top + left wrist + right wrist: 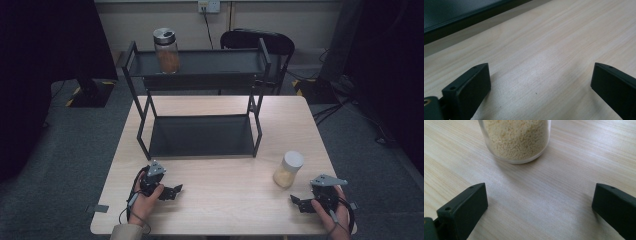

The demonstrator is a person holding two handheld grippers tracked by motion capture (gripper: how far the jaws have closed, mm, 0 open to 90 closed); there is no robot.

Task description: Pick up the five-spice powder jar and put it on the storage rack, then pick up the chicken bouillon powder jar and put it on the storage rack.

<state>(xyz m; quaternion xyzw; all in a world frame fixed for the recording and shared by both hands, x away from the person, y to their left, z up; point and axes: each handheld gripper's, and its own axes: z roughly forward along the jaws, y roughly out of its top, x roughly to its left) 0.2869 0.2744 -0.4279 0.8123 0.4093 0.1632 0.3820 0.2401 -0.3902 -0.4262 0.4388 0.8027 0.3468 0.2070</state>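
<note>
Progress stands near halfway: brown-filled jar (pixel 167 51) sits on rack (pixel 200 82) top shelf, grain jar (pixel 288 169) waits on table (pixel 225 195), right gripper (pixel 299 204) and left gripper (pixel 172 191) wide open, empty

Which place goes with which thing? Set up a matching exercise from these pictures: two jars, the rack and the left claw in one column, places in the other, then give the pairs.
Things:
1. jar with the metal lid
2. jar with the white lid
3. black rack
4. left claw

Places:
A. on the table, just ahead of the right claw
B. at the back half of the table
C. on the rack's top shelf, left end
D. near the table's front left, open over bare wood

Pairs: 1-C, 2-A, 3-B, 4-D
</note>
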